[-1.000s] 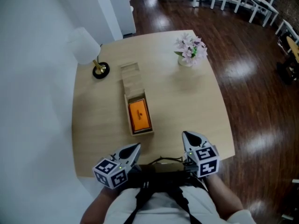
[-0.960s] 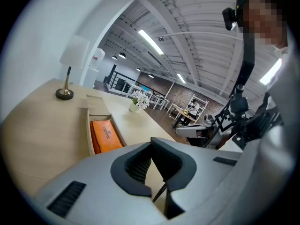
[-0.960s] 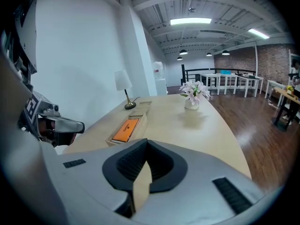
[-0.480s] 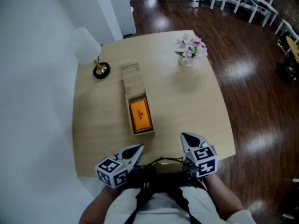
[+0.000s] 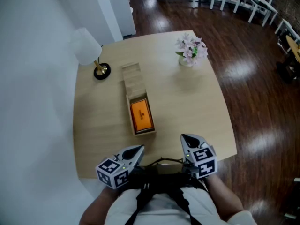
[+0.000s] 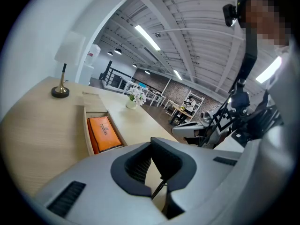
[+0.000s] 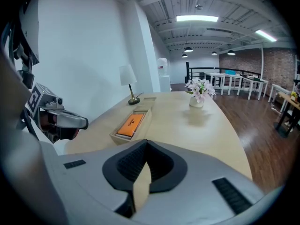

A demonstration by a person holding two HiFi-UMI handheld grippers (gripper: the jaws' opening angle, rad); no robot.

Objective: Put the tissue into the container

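Note:
An orange tissue pack [image 5: 141, 116] lies inside the near end of a long wooden container [image 5: 127, 108] at the middle of the round table. Its wooden lid [image 5: 131, 77] lies flat just beyond it. My left gripper [image 5: 138, 149] is at the table's near edge, below and slightly left of the container, shut and holding nothing. My right gripper [image 5: 185, 138] hovers at the near edge to the container's right, also shut and holding nothing. The left gripper view has the tissue pack [image 6: 103, 132] ahead to the left; the right gripper view has the tissue pack [image 7: 131, 124] ahead, in its container [image 7: 143, 120].
A white-shaded lamp [image 5: 86, 46] on a black base [image 5: 101, 71] stands at the table's far left. A vase of pink flowers [image 5: 191, 50] stands at the far right. The table edge [image 5: 228, 125] drops to dark wood floor. A white wall runs along the left.
Both grippers have drifted a little: the left slightly right, the right slightly forward and left. The tissue pack and container have not moved.

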